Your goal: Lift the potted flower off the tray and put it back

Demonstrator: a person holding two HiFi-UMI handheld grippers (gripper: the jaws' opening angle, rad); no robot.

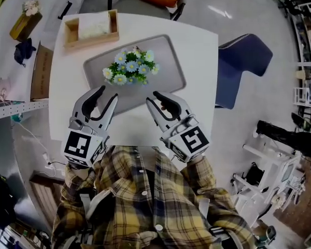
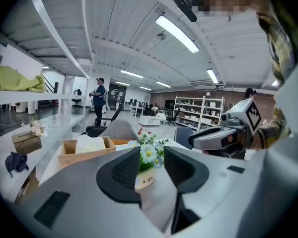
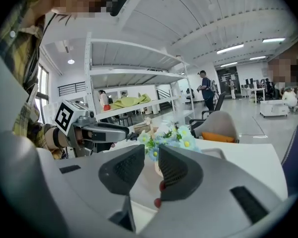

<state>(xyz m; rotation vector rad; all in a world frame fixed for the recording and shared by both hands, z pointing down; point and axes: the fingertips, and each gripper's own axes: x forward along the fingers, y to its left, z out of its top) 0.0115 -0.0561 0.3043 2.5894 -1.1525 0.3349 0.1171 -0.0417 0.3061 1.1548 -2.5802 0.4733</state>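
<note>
On the white counter (image 1: 197, 51), a gray tray (image 1: 171, 56) carries the potted flower (image 1: 130, 67), which stands upright near the tray's middle, with blue and white blossoms spreading wider than the pot. Both tools are drawn back toward the person's plaid shirt, well apart from the pot. The left tool (image 1: 108, 93) has its jaws partly spread with nothing between the pads. The right tool (image 1: 154, 96) shows only a narrow gap, also pinching nothing.

Possible trouble from here: if either tool goes back in, the jaws look too narrow to pass round the pot. A fingertip could then push it over or slide it across the smooth tray. The bouquet looks top-heavy, so a nudge up among the blossoms would likely tip it. Closing on the flowers instead of the pot would crush them and give a poor hold. The tray itself may skid on the counter.

Count: one potted flower, one tray, two tools, one wooden box (image 1: 72, 38) behind the tray, one blue chair (image 1: 238, 66) at the right.
</note>
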